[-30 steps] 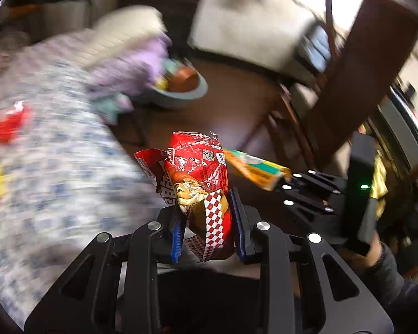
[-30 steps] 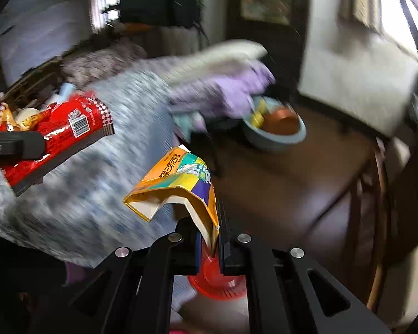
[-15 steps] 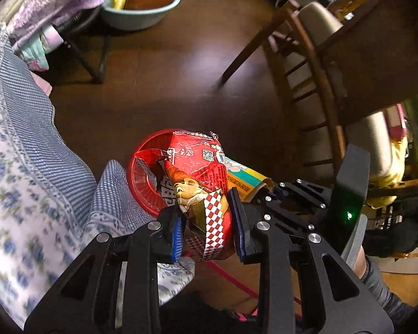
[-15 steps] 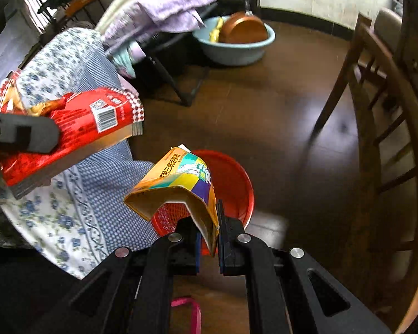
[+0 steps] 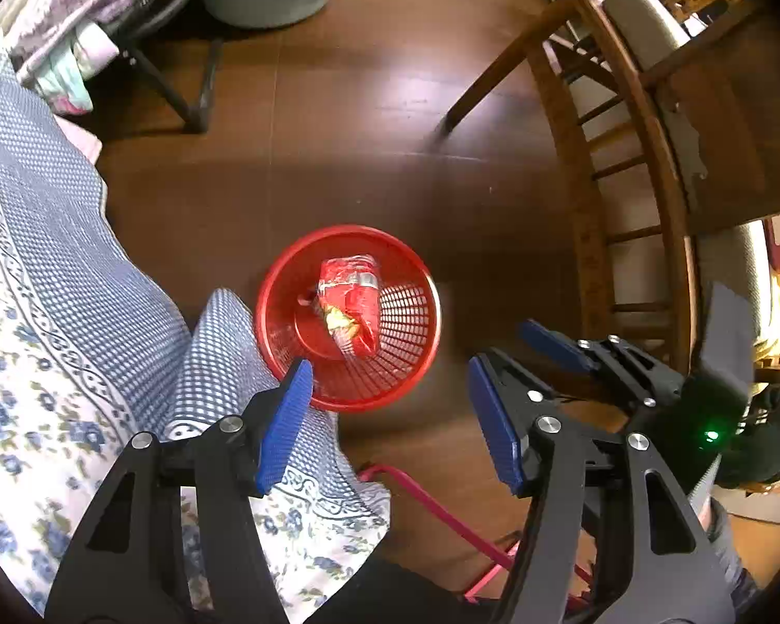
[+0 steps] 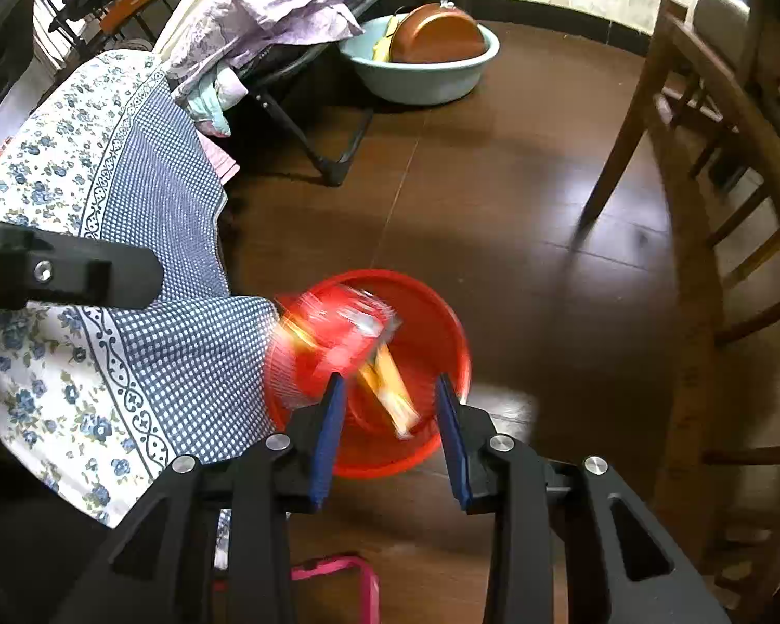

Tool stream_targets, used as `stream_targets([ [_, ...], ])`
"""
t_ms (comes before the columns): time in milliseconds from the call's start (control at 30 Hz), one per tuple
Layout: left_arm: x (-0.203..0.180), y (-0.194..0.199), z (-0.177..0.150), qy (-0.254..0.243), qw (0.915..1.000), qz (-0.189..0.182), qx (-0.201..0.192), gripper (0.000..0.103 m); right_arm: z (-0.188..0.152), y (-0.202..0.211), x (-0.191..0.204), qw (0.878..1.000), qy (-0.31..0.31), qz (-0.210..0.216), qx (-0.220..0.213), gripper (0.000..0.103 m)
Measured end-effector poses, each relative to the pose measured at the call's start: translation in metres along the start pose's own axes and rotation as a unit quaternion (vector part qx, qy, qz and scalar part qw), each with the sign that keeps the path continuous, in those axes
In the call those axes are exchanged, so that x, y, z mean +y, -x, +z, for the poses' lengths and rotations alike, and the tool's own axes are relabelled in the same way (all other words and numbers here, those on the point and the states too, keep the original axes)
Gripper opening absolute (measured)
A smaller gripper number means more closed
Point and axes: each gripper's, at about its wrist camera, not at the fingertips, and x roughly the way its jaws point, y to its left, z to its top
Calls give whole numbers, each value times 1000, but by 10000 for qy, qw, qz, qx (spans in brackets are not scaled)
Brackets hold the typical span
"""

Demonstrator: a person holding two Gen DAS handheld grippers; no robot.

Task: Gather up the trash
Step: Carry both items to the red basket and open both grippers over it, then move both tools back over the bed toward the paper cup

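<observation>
A red mesh basket (image 5: 411,322) stands on the dark wood floor beside the hanging tablecloth; it also shows in the right wrist view (image 6: 442,327). A red snack wrapper (image 5: 351,307) lies inside it. In the right wrist view the red wrapper (image 6: 338,322) and a yellow-orange carton (image 6: 390,395) are blurred, falling into the basket. My left gripper (image 5: 390,421) is open and empty above the basket. My right gripper (image 6: 390,431) is open and empty above the basket's near rim; it also shows in the left wrist view (image 5: 525,364).
A blue floral tablecloth (image 5: 52,312) hangs at the left. A wooden chair (image 5: 624,156) stands at the right. A pale blue basin (image 6: 421,67) with a brown pan sits on the floor at the back, beside a folding rack with purple cloth (image 6: 286,5). A pink frame (image 6: 338,572) lies below.
Both grippers have opened and let go. The red wrapper and the yellow carton have dropped into the red basket.
</observation>
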Motion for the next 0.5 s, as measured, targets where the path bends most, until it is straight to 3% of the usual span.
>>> stream_targets([
  [300,1,73,-33,-71,9962,134,-862,61,0,66,22,9979,329,-251,-495,41],
  [500,19,135,-77,88,9866,322,-1596,68,4,111,79,9909,859,-399,-959,60],
])
